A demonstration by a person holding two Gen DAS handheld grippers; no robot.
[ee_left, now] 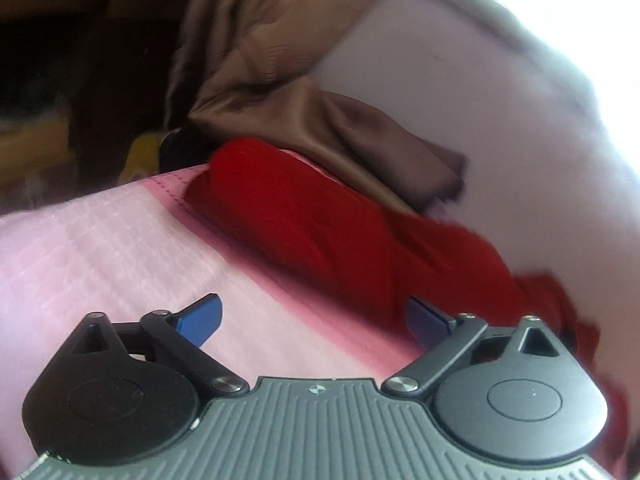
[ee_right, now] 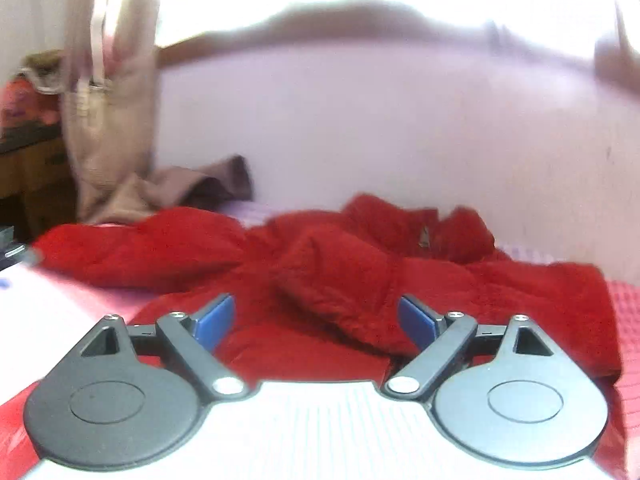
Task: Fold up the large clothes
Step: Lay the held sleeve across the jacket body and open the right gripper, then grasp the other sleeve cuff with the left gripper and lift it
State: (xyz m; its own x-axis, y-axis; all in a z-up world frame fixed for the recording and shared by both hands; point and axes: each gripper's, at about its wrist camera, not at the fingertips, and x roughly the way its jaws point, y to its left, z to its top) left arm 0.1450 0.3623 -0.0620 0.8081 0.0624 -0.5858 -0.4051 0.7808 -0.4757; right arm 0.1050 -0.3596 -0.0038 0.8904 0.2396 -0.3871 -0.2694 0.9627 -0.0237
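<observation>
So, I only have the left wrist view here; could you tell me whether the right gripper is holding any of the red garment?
Observer: No. The right gripper stands open above the red jacket, with nothing pinched between its blue pads.
Operator: Thank you. Can you see which part of the garment faces it?
Observer: The collar end, with a zipper pull, lies at the far side, near the wall.
Operator: And is it lying flat there?
Observer: No, it is bunched, with one sleeve stretched out to the left across the pink bedspread.
</observation>
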